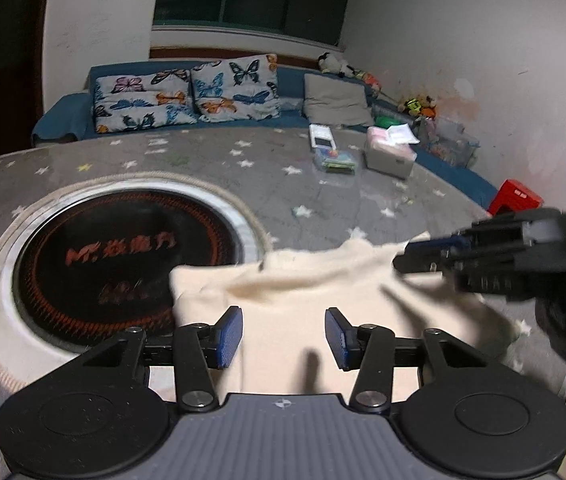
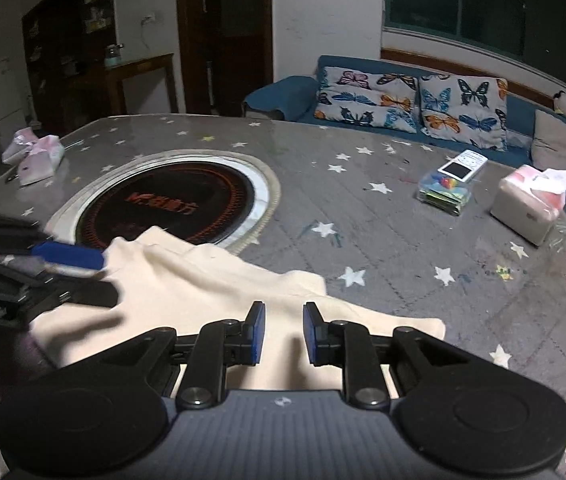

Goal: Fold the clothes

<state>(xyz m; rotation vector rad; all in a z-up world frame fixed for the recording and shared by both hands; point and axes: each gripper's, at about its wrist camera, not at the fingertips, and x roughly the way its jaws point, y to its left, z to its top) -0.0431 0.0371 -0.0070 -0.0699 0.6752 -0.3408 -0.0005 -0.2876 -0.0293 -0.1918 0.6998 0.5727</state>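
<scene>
Cloth, cream-coloured (image 1: 303,304), lies rumpled on the star-patterned grey table (image 1: 211,160), its far edge lapping the round black induction hob (image 1: 123,256). Left gripper (image 1: 283,336) hovers above it, jaws wide, nothing held. Right gripper (image 2: 283,334) stands narrower yet parted, empty too. Beyond sit a tissue box (image 2: 531,208) and a butterfly-cushioned sofa (image 2: 283,92).

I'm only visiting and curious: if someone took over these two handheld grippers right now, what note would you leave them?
Left gripper: open, over the cream garment, gripping nothing.
Right gripper: open, over the same garment, holding nothing.
The garment lies rumpled on the star-patterned table, its far edge beside the round black cooktop.
Done: no neat fold visible.
Left: smooth, fold.
</scene>
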